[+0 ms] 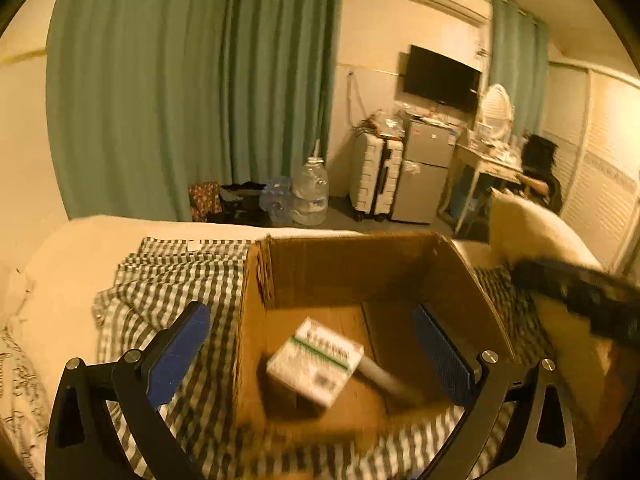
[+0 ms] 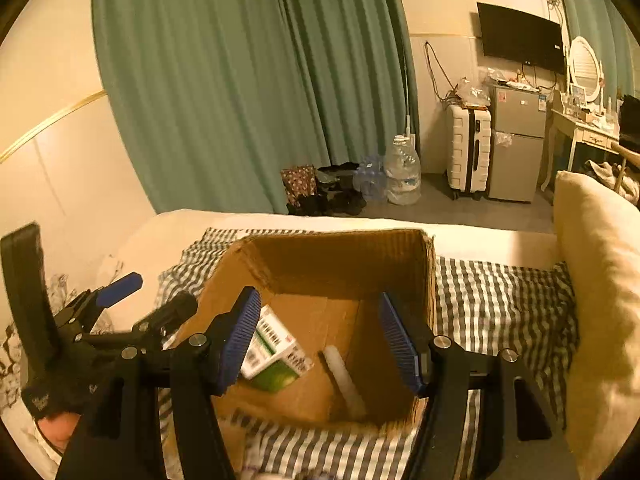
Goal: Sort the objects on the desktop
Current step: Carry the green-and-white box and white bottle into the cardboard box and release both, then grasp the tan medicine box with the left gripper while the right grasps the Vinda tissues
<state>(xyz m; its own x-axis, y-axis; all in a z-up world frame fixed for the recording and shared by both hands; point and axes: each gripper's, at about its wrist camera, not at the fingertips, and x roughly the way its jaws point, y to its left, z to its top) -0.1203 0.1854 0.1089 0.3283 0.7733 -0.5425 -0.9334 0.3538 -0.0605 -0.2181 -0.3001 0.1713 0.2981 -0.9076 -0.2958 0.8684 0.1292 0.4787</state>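
Inside the cardboard box point(image 2: 344, 264) lie a green-and-white carton point(image 2: 276, 354) and a white tube point(image 2: 346, 384); the right gripper point(image 2: 320, 340) hangs wide apart above it.

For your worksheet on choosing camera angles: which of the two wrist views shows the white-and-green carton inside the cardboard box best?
The right wrist view. There the white-and-green carton is sharp, its printed side readable as stripes, though the right gripper's finger covers one edge. The left wrist view shows the whole carton in the cardboard box, but blurred.

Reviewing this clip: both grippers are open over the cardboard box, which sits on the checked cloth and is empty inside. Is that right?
Not quite. The cardboard box is not empty: the right wrist view shows a green-and-white carton and a white tube inside. The rest holds: left gripper and right gripper open, checked cloth underneath.
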